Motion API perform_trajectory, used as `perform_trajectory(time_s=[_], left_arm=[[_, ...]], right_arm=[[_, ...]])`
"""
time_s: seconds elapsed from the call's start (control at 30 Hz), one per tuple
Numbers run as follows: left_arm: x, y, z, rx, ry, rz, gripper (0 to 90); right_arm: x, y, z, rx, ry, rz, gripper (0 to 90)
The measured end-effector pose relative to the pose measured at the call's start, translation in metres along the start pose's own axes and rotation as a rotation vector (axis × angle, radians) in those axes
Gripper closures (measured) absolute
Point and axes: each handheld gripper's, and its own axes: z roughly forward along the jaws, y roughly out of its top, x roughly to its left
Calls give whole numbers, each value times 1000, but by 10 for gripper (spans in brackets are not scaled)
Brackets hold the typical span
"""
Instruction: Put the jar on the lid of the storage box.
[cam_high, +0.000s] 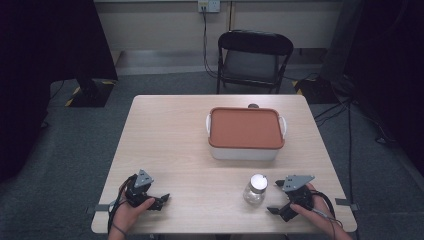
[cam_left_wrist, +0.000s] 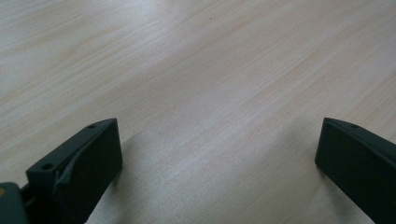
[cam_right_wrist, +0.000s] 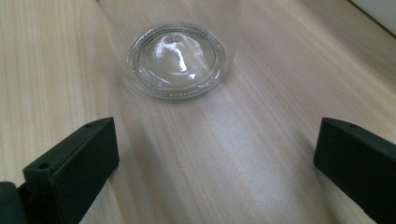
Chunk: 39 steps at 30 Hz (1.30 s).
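The right tool (cam_high: 276, 196) is gaping wide beside the jar (cam_high: 256, 188); the left tool (cam_high: 161, 199) is resting wide on the desk (cam_high: 175, 145).

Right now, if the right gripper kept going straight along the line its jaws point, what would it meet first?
Most likely the small clear glass jar with a white lid: it stands upright on the light wooden table, directly ahead of the open right gripper, with bare tabletop between them.
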Motion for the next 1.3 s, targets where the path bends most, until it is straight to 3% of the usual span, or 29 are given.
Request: perform_trajectory(time_s=[0.33,0.73,0.93,1.3], left_arm=[[0,0,0,0,1,-1,2],[0,0,0,0,1,-1,3],[0,0,0,0,1,-1,3],[0,0,0,1,1,-1,3]], right_arm=[[0,0,0,1,-2,3,0],[0,3,-1,-3,-2,49,11],[-1,8,-5,-50,12,78,7],[5,24,-4,-77,23,53,10]])
